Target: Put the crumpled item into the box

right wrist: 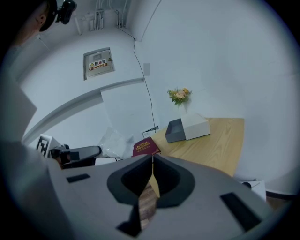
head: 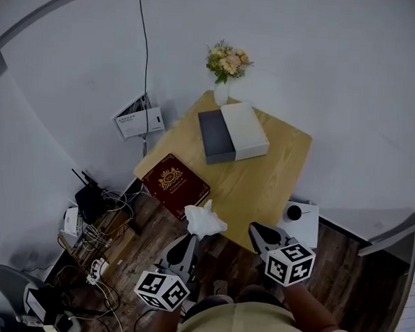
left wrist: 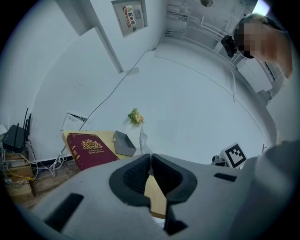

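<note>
The left gripper [head: 191, 239], jaws shut on the crumpled tissue [head: 205, 221], holds it at the table [head: 277, 173] edge beside a red book [head: 176, 184], with the box [head: 234, 132] farther back near flowers [head: 226, 61]; the right gripper [head: 258, 234] jaws are closed on nothing.

Small indoor room, likely office or lab corner dressed as living space. Plain white walls, dark wood-plank floor [head: 341, 268]. Low wooden table [head: 269, 183] at far wall carries flower vase [head: 225, 68], box [head: 234, 132] and red book [head: 175, 184]. Left of table, on floor: router [head: 88, 198], tangled cables [head: 109, 222]. Black cord [head: 142, 38] climbs far wall. Electrical panel [right wrist: 99, 63] set in wall.
</note>
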Motion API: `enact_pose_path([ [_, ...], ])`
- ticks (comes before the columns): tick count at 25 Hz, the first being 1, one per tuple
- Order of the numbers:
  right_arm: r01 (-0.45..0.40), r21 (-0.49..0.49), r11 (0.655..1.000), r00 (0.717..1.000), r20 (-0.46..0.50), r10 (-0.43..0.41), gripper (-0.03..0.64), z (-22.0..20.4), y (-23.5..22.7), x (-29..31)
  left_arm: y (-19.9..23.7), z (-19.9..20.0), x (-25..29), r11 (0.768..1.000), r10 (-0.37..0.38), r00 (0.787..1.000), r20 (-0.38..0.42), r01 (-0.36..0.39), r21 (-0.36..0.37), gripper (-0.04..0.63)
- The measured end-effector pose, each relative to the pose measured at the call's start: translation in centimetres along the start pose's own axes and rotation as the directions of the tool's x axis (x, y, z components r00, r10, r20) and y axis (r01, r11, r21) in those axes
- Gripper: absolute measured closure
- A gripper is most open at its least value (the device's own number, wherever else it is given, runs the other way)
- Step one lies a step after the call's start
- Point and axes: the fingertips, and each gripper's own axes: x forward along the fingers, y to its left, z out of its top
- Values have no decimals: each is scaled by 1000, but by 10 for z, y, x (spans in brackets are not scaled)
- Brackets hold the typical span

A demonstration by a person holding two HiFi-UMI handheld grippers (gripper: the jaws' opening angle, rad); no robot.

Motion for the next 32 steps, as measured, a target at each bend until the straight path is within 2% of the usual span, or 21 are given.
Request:
enact_pose_path([
  [7, 14, 15, 1000, 1000, 6, -14, 586, 5, -6, 9, -3, 6, 16, 999, -36, 999, -10, 37, 19, 563],
  [16, -26, 2, 1000, 999, 25, 25, 586, 32, -28, 37, 6, 14, 45, 1000, -4, 1000, 0, 4, 29, 563],
  [32, -96, -30, 995, 995, 1, 96, 586, 84, -82, 96, 16, 35, 142, 1000, 17, 999, 33, -17, 19, 563],
])
